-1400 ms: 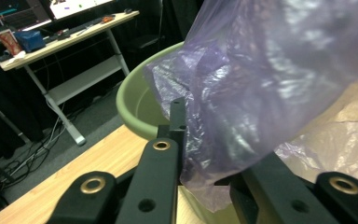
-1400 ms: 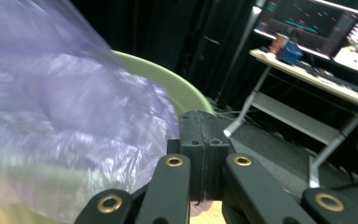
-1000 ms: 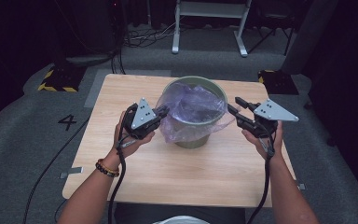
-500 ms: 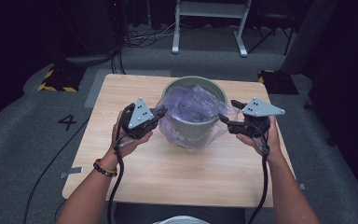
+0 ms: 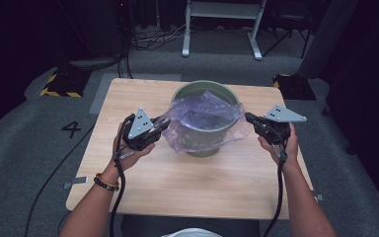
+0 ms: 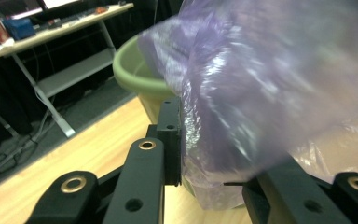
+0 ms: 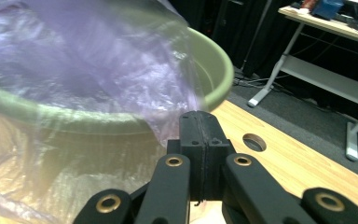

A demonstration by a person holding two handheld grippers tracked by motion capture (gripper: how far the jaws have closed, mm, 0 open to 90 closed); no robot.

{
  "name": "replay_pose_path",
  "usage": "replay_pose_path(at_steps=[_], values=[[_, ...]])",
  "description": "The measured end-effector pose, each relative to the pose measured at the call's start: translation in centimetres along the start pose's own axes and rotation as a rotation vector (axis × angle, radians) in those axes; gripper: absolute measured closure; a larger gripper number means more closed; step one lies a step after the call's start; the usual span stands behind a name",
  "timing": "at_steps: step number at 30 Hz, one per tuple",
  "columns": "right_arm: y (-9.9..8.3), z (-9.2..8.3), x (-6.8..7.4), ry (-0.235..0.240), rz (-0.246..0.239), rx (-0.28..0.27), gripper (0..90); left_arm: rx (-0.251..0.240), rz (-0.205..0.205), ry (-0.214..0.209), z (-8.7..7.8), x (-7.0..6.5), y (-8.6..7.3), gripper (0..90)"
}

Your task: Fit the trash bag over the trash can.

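Note:
A green bucket (image 5: 197, 85) stands at the middle of the wooden table (image 5: 202, 187), lined with a crumpled purple see-through bag (image 5: 202, 111) that spills over its rim. My left gripper (image 5: 164, 123) is at the bucket's left side. In the left gripper view its jaws stand apart with a fold of the bag (image 6: 261, 84) between them, in front of the bucket (image 6: 130, 70). My right gripper (image 5: 249, 118) is at the bucket's right side, shut on the bag's edge. In the right gripper view the film (image 7: 98, 56) tapers down into the closed gripper (image 7: 200, 116) below the rim (image 7: 214, 60).
A white metal stand (image 5: 222, 19) and cables lie on the floor behind the table. Yellow-and-black striped blocks sit at the far left (image 5: 59, 81) and far right (image 5: 291, 84) corners. A round hole (image 7: 255, 142) is in the tabletop near the right gripper.
My right gripper has moved left to the bucket's rim and shut on the bag's edge, pulling it outward. The left gripper has stayed at the left side.

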State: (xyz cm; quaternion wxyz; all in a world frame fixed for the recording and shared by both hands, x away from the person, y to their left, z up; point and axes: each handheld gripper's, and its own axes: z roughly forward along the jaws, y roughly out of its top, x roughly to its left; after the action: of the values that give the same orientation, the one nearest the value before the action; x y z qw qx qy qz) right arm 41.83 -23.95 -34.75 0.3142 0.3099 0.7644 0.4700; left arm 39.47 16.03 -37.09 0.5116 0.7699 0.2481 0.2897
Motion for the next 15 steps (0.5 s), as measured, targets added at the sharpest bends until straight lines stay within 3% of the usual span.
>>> replay_pose_path(at_steps=[6, 7, 9, 11, 13, 15], values=[[-0.7, 0.9, -0.7, -0.035, 0.039, -0.006, 90.0, 0.012, -0.012, 0.028, 0.3, 0.9, -0.7, 73.5], [-0.7, 1.2, -1.0, -0.050, 0.040, -0.010, 90.0, 0.007, -0.023, 0.055, 0.3, 1.5, -0.5, 69.2], [-0.6, 1.3, -1.2, -0.055, 0.050, -0.016, 90.0, 0.001, -0.034, 0.064, 0.3, 1.9, -0.3, 65.3], [-0.6, 1.4, -1.6, -0.060, 0.069, -0.027, 90.0, -0.035, -0.068, 0.054, 0.1, 2.6, 0.0, 58.9], [-0.4, 1.4, -1.7, -0.036, 0.083, -0.044, 89.8, -0.048, -0.085, 0.049, -0.1, 3.0, 0.4, 57.1], [-0.2, 0.8, -1.4, -0.006, 0.072, -0.082, 77.9, -0.051, -0.067, 0.049, -0.1, 2.8, 0.6, 59.8]])
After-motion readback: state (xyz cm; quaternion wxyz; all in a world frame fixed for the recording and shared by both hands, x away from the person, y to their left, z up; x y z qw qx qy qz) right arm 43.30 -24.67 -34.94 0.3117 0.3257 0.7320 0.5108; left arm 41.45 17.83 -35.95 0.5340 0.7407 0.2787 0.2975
